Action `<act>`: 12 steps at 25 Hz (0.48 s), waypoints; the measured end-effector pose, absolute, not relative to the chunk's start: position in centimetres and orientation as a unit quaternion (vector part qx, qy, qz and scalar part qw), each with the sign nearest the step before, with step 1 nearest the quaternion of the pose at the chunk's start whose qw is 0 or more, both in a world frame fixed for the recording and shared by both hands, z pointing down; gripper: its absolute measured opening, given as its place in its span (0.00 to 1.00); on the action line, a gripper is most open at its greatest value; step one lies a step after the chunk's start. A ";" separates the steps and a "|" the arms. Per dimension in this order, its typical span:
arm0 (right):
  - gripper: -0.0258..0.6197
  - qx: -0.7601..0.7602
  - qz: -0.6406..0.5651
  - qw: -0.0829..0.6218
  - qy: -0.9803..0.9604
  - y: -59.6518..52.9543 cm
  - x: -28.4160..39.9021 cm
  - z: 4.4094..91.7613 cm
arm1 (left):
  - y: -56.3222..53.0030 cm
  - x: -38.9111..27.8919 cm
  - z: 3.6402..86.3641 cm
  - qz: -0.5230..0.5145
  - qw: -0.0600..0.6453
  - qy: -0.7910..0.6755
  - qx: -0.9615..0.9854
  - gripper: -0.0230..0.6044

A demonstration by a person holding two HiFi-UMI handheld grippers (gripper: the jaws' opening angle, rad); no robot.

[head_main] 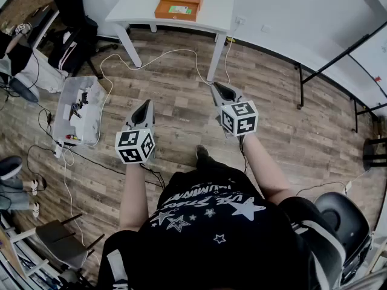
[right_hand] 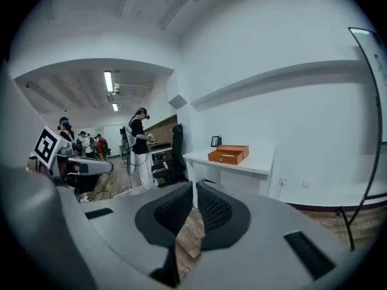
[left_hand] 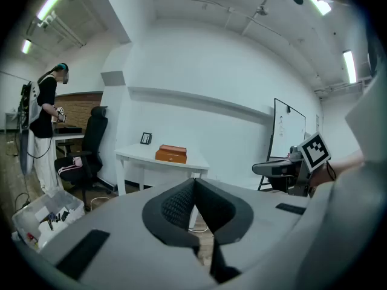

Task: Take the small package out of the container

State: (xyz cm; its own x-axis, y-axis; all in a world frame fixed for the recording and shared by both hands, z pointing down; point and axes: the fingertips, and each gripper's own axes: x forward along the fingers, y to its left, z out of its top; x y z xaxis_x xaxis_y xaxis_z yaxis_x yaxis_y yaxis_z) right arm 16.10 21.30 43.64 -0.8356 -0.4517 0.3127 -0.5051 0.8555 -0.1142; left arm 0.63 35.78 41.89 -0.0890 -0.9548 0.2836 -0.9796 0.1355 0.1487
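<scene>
Head view: I hold left gripper (head_main: 147, 103), right gripper (head_main: 215, 87) both clenched, empty; orange box (head_main: 179, 3) on white table (head_main: 136, 8) at 12 o'clock.

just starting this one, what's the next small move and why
Probably step toward the white table and bring the left gripper and right gripper up to the orange box on it. Both grippers are shut and empty, held over the floor, well short of the box.
</scene>
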 end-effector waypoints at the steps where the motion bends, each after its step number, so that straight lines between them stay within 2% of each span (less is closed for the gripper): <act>1: 0.13 0.249 0.097 0.140 -0.953 21.1 16.0 43.6 | 35.5 0.6 41.9 0.040 0.158 -0.737 0.656 0.07; 12: 0.13 0.238 0.109 0.149 -0.953 16.3 14.5 44.7 | 30.0 0.0 42.9 0.046 0.175 -0.730 0.659 0.07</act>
State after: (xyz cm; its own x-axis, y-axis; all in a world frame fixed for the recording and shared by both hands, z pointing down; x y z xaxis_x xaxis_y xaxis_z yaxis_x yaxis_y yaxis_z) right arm 14.52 16.30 44.66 -0.8421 -0.4219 0.3360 -0.4869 0.8627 -0.1370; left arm -0.03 29.95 42.91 -0.0707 -0.9463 0.3156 -0.9783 0.1275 0.1633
